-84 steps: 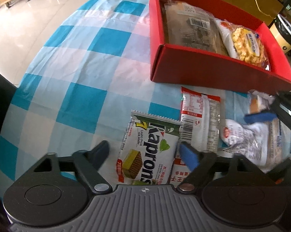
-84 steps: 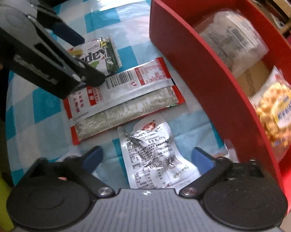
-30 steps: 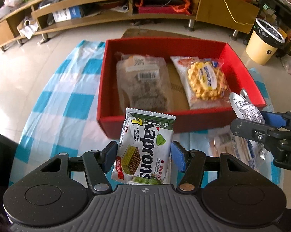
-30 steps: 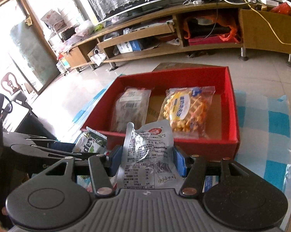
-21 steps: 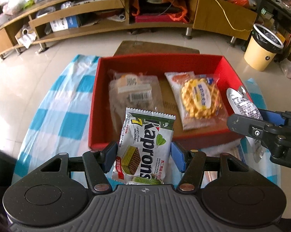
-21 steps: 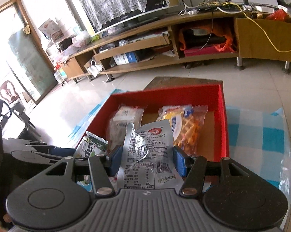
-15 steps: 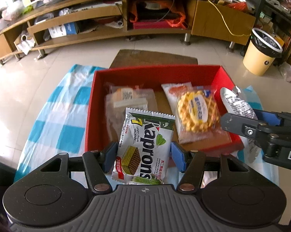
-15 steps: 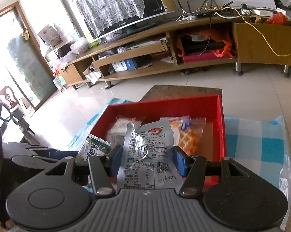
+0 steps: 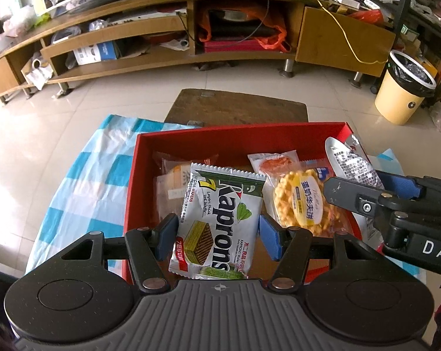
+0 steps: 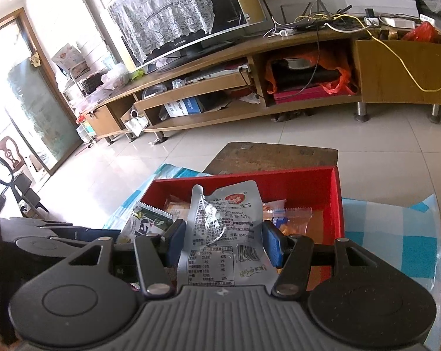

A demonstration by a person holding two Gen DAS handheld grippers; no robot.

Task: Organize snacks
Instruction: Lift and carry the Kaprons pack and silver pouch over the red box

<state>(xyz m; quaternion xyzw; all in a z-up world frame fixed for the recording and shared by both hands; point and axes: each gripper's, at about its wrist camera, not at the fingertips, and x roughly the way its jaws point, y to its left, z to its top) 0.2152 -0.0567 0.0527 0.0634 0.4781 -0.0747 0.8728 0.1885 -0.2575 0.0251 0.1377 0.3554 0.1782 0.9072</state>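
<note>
The left gripper [image 9: 217, 234] fingers clamp the light, crinkly green-and-white wafer packet [image 9: 219, 222] by its side edges; the right gripper [image 10: 222, 244] fingers pinch the limp, slippery silver foil pouch [image 10: 225, 234], twelve o'clock toward the red cardboard box [image 9: 238, 134].

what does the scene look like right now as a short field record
left gripper: shut on Kaprons wafer pack, held above the red box
right gripper: shut on silver pouch, also over the red box
in the box: waffle pack on the right, clear-wrapped snack on the left
under the box: blue checked cloth
background: yellow bin, wooden TV stand
</note>
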